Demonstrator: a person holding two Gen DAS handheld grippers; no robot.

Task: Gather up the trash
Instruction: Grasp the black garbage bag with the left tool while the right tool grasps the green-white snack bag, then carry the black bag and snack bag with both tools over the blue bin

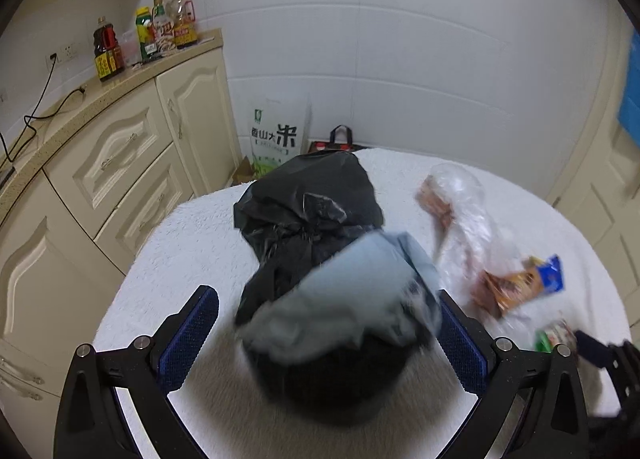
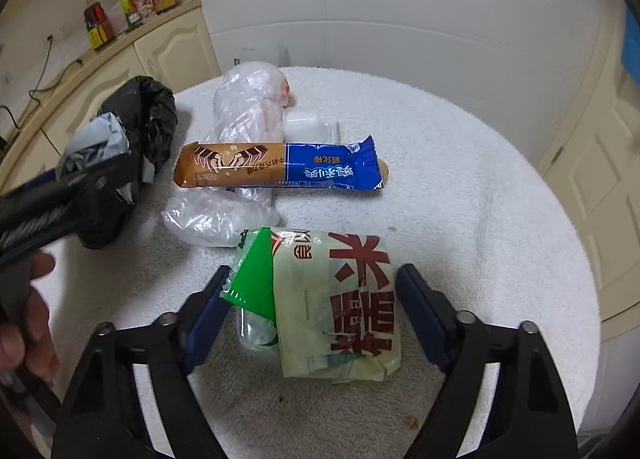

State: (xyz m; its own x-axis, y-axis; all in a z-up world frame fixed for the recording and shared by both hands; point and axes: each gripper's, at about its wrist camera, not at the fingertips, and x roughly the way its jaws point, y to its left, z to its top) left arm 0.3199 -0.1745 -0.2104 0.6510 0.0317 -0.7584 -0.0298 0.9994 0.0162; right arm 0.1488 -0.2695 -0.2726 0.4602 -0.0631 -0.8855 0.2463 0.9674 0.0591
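A black trash bag (image 1: 312,199) lies on the white towel-covered round table (image 1: 192,243); it also shows in the right wrist view (image 2: 156,115). A blurred pale blue-grey wrapper (image 1: 352,291) sits at the bag's mouth between the wide-open fingers of my left gripper (image 1: 328,335). My right gripper (image 2: 316,307) is open around a pale green food packet (image 2: 340,307) with red characters and a green piece (image 2: 254,283). Beyond lie a brown-and-blue snack bar wrapper (image 2: 280,167), crumpled clear plastic (image 2: 244,107) and a small white cup (image 2: 302,125).
Cream cabinets (image 1: 120,163) with oil bottles (image 1: 168,23) on the counter stand left of the table. A rice sack (image 1: 276,135) and a small bag (image 1: 340,139) sit on the floor behind. A door (image 2: 592,163) is to the right.
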